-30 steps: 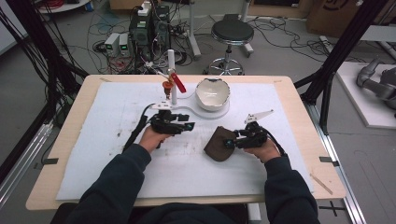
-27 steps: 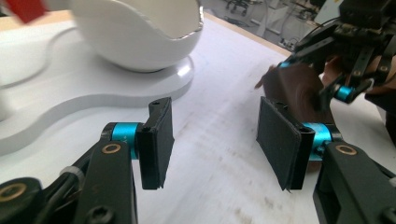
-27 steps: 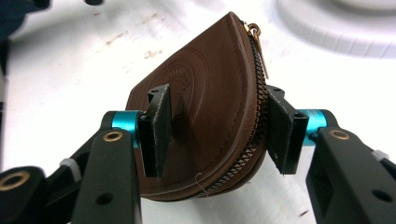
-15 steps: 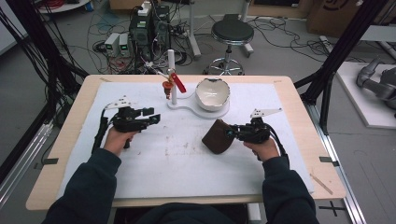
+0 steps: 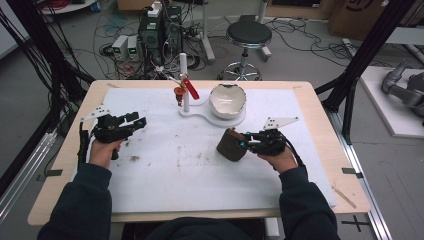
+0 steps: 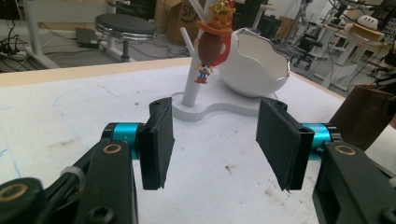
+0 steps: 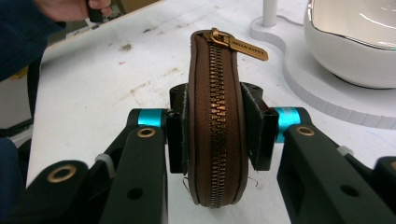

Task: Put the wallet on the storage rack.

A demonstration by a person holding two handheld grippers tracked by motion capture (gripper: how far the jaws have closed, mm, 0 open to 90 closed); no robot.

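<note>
White mat [image 5: 190,175] lies bare between both grippers.

Pouch [image 7: 215,116] base below frame edge

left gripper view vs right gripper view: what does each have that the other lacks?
Left gripper view's own: the left claw open over the white sheet, a cowboy figurine hanging at the stand's post, the stool. Right gripper view's own: the right claw shut on the brown pouch, zipper edge facing the camera, pull tab at the top, the other hand far off. Shared: the pouch, the white eggshell bowl, the stand's base.
</note>
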